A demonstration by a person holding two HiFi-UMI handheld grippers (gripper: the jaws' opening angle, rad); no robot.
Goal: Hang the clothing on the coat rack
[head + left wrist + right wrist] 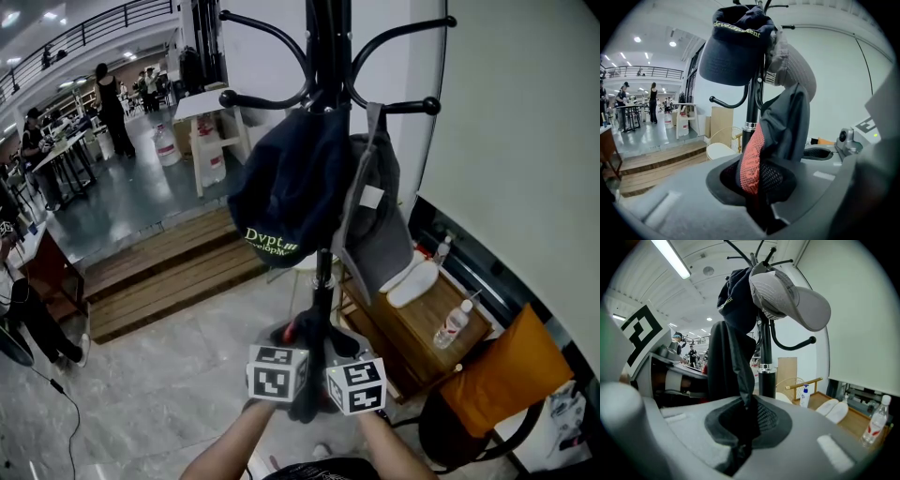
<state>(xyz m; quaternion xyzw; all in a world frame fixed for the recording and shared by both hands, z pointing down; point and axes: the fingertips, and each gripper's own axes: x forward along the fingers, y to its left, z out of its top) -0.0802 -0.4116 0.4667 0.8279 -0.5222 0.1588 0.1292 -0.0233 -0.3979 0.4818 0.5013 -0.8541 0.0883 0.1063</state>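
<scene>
1. While both grippers sit side by side low before the coat rack (323, 267), the left gripper's (757, 190) fingers clamp a dark garment (790, 124) with a red mesh patch; the right gripper's (739, 430) fingers pinch a black fold of it.
2. Held so, the garment stands up just beside the pole, below the hooks.
3. Higher up, a navy cap (281, 183) printed "Dvpt" in yellow-green hangs on a hook; a grey cap (382, 211) hangs against it.
</scene>
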